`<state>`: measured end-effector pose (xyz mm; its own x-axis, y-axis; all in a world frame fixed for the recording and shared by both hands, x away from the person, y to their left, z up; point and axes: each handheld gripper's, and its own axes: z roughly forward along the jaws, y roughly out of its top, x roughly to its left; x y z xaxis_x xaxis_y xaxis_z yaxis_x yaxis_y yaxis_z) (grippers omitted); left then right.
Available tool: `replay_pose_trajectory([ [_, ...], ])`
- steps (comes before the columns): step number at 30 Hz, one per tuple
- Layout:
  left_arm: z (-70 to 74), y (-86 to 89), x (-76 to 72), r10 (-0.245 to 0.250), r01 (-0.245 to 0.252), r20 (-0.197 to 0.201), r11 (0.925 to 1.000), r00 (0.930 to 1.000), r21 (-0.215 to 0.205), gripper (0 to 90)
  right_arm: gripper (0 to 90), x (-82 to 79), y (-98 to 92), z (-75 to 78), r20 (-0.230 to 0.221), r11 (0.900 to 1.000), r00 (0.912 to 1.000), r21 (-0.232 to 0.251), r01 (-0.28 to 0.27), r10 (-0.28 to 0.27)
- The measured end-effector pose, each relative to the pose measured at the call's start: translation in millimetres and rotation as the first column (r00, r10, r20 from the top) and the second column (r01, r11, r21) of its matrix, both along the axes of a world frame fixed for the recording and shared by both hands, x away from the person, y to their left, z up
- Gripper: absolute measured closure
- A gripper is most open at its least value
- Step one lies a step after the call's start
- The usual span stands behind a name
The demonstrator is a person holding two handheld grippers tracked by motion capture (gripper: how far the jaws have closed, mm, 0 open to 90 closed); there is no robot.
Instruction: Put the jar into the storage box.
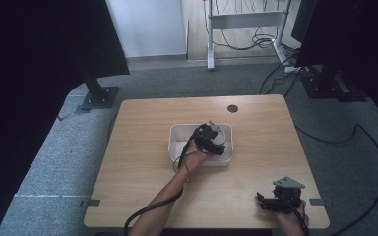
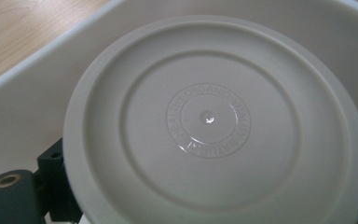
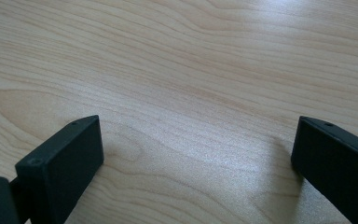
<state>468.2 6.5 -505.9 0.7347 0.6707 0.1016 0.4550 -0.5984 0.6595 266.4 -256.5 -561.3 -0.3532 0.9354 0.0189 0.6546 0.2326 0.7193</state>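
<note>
The round off-white lid [image 2: 216,126] carries raised lettering in a ring about its centre; the words "HEALTHY", "ORGANIC", "VITALITY" and "NATURE" can be read, though the last is partly washed out by glare. Concentric ridges run around the lettering.

The lid sits inside the white tray [image 1: 177,135], towards its right half, with the tray wall [image 2: 37,84] rising just behind it. In the left gripper view the black fingers [image 2: 51,161] appear at either edge of the lid, so the left gripper [image 1: 217,142] seems to be clamped on it; the contact itself is hidden beneath the lid's rim.

The right gripper [image 1: 262,201] rests low over the near right corner of the surface, well apart from the tray. Its fingers [image 3: 60,158] are spread wide with bare wood between them, grasping nothing.

The surface [image 1: 142,172] is a light wood-grain top with rounded corners and a dark cable hole [image 1: 233,108] near its far edge. It stands on grey carpet [image 1: 54,157]. Black stands [image 1: 96,88] flank it, and loose cables [image 1: 364,142] trail across the floor on the right.
</note>
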Motion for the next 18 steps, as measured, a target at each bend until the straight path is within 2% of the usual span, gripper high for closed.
replay_pose_trajectory([
  [2,-0.3,1.3,0.0,-0.001,0.001,-0.007,1.0,1.0,0.001,9.7,1.8,0.0,0.0,0.0,0.0,1.0,1.0,0.0,0.0,0.0],
  [4,-0.8,1.8,0.2,0.0,0.001,-0.015,0.9997,0.9999,0.026,9.0,1.8,0.0,0.0,0.0,0.0,1.0,1.0,0.0,0.0,0.0],
  [14,-1.8,2.1,-0.2,0.014,-0.013,-0.02,0.9988,0.9997,0.048,6.8,1.8,0.0,0.0,0.0,0.0,1.0,1.0,0.0,0.0,0.0],
  [18,2.2,3.1,-2.4,0.007,-0.008,0.003,0.9996,1.0,0.029,4.6,1.8,0.0,0.0,0.0,0.0,1.0,1.0,0.0,0.0,0.0],
])
